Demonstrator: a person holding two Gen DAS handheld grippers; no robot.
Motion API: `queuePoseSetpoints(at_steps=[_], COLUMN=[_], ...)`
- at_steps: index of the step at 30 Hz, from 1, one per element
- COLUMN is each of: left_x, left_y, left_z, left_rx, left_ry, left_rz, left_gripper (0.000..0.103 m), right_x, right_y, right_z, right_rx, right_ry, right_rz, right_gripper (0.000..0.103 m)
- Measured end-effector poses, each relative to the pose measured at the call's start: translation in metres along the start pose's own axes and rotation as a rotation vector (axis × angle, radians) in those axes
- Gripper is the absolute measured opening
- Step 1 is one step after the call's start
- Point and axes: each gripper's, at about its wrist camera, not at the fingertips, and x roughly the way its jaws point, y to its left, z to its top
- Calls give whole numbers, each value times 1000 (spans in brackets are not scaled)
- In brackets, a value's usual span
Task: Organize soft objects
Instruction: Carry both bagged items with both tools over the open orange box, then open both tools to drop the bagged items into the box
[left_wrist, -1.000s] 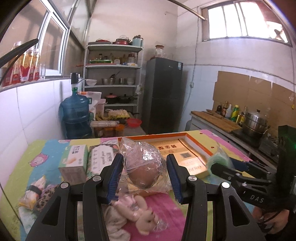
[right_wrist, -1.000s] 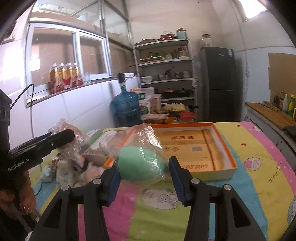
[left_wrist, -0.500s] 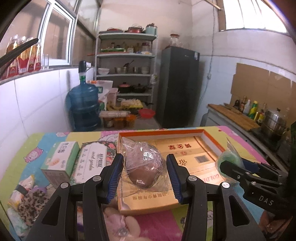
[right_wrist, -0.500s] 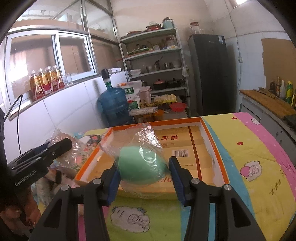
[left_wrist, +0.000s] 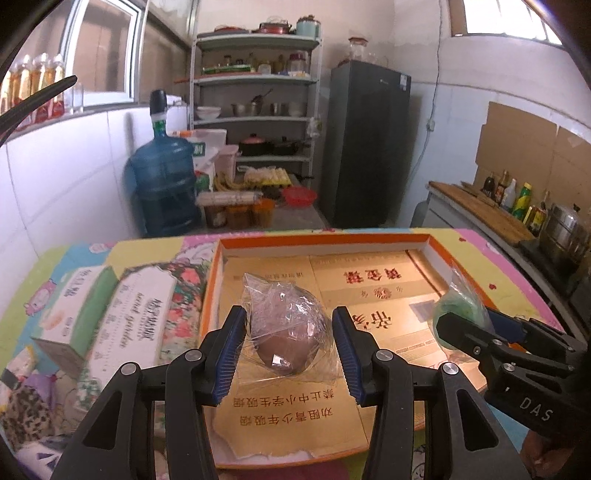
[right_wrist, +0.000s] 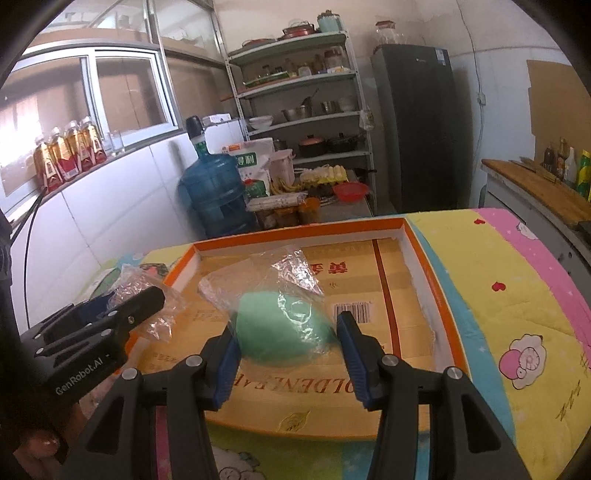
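Observation:
My left gripper (left_wrist: 288, 354) is shut on a brown sponge in a clear plastic bag (left_wrist: 286, 341) and holds it over the left part of the orange-rimmed cardboard tray (left_wrist: 214, 280). My right gripper (right_wrist: 288, 356) is shut on a green sponge in a clear bag (right_wrist: 280, 332) over the same tray (right_wrist: 424, 266). The right gripper and green sponge (left_wrist: 458, 314) also show in the left wrist view, the left gripper (right_wrist: 110, 325) in the right wrist view.
Two tissue boxes (left_wrist: 107, 317) lie left of the tray on the colourful quilt (right_wrist: 517, 295). More soft items (left_wrist: 22, 402) lie at the near left. A water jug (left_wrist: 162, 188), shelves (left_wrist: 255, 110) and a fridge (left_wrist: 365, 147) stand beyond the table.
Both grippers moved forward with their bagged sponges, from above the quilt and pile of soft items to above the tray. Both stayed shut.

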Motion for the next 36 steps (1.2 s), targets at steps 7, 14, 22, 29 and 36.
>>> queuePoseSetpoints(at_steps=[7,14,22,29,36], left_x=[22,38,38,27,15], left_y=[-4,-5,-9,-6,-1], left_z=[0,-3,-6,-5,-3], left_rx=[-8,-29,-20,-24,-38], left_ry=[85,146,144,102,72], left_rz=[-36,-81,-130,-137,-139], left_gripper=[50,50,72,76,76], right_x=[18,29,31,25,16], right_y=[-4,-9,-14,-18,-16], right_z=[-1,-5,-7,-7,-6], right_rx=[7,18,35,46,42], right_ry=[48,90,98,74,54], right_rz=[-16,-42,-36,-47,-53], right_gripper=[51,51,52,64,73])
